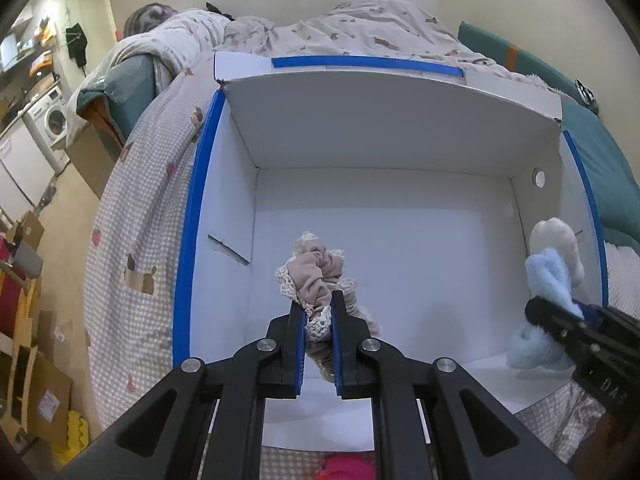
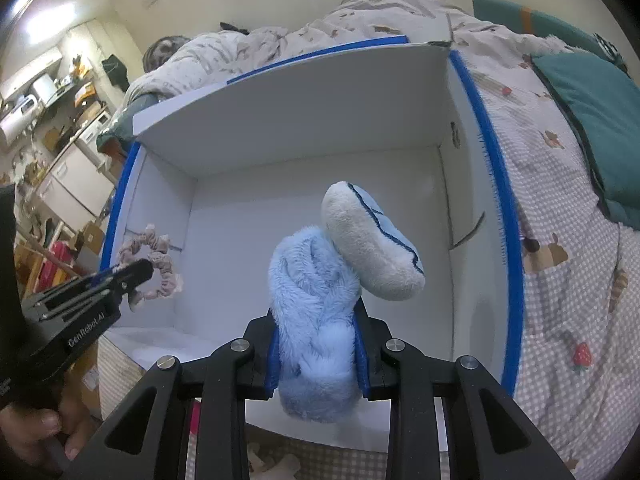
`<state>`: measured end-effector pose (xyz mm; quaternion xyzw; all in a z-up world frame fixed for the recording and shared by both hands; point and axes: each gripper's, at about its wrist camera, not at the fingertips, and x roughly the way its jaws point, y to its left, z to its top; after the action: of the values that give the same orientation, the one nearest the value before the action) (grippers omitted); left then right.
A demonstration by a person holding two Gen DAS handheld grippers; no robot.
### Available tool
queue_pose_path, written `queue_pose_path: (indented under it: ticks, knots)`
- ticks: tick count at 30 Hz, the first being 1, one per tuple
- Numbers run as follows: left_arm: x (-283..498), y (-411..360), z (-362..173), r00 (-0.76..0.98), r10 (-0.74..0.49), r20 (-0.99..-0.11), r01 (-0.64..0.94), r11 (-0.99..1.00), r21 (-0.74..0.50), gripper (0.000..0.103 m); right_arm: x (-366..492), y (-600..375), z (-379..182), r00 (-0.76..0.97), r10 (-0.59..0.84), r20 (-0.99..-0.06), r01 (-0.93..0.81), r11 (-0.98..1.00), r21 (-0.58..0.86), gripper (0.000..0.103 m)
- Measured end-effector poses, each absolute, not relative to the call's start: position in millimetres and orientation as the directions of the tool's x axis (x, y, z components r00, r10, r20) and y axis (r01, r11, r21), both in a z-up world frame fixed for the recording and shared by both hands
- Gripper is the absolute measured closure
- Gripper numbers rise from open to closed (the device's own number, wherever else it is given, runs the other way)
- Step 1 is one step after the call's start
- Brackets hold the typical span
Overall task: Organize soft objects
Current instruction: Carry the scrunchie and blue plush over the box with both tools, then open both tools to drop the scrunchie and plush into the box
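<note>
A white box with blue-taped edges (image 1: 360, 208) stands open on the bed; it also shows in the right wrist view (image 2: 248, 216). My left gripper (image 1: 317, 300) is shut on a beige lace scrunchie (image 1: 316, 272) and holds it over the box's inside, near the left; it also shows in the right wrist view (image 2: 154, 260). My right gripper (image 2: 316, 316) is shut on a fluffy light-blue and white plush slipper (image 2: 320, 320) above the box's right side. The slipper also shows in the left wrist view (image 1: 554, 264).
The bed has a checked cover (image 2: 568, 280), a rumpled quilt (image 1: 320, 32) behind the box and a teal pillow (image 2: 592, 108) at the right. A pink soft item (image 1: 348, 468) lies in front of the box. Shelves and a washing machine (image 1: 48, 120) stand at the far left.
</note>
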<state>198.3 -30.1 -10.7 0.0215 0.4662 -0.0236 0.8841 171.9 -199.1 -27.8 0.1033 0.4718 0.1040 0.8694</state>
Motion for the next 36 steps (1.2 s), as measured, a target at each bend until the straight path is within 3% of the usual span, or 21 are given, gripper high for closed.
queue_pose_path:
  ticks: [16,18,20,23,25,32,36]
  knots:
    - [198,-24,-5,0.587,-0.006,-0.809,0.053,0.998,0.030,0.092,174,-193,-30,0.528,0.268,-0.806,-0.087,0.961,0.262,0.071]
    - [198,-26,-5,0.584,-0.013,-0.812,0.061,0.998,0.028,0.090,173,-194,-27,0.541,0.274,-0.795,-0.091,0.959,0.269,0.062]
    - [198,-26,-6,0.576,-0.016,-0.817,0.065,0.998,0.026,0.083,171,-196,-23,0.558,0.276,-0.783,-0.089,0.958,0.274,0.041]
    - [196,-27,-4,0.582,-0.011,-0.813,0.066,0.997,0.034,0.061,172,-198,-20,0.551,0.301,-0.779,-0.096,0.949,0.299,0.039]
    - [193,-27,-2,0.594,-0.012,-0.804,0.065,0.997,0.034,0.038,172,-199,-20,0.551,0.308,-0.776,-0.097,0.947,0.307,0.035]
    - [191,-28,3,0.610,-0.010,-0.792,0.066,0.997,0.038,0.036,170,-199,-14,0.582,0.307,-0.753,-0.096,0.946,0.311,0.010]
    - [191,-25,2,0.600,-0.017,-0.800,0.061,0.998,0.025,0.036,171,-198,-17,0.560,0.326,-0.761,-0.103,0.939,0.327,0.009]
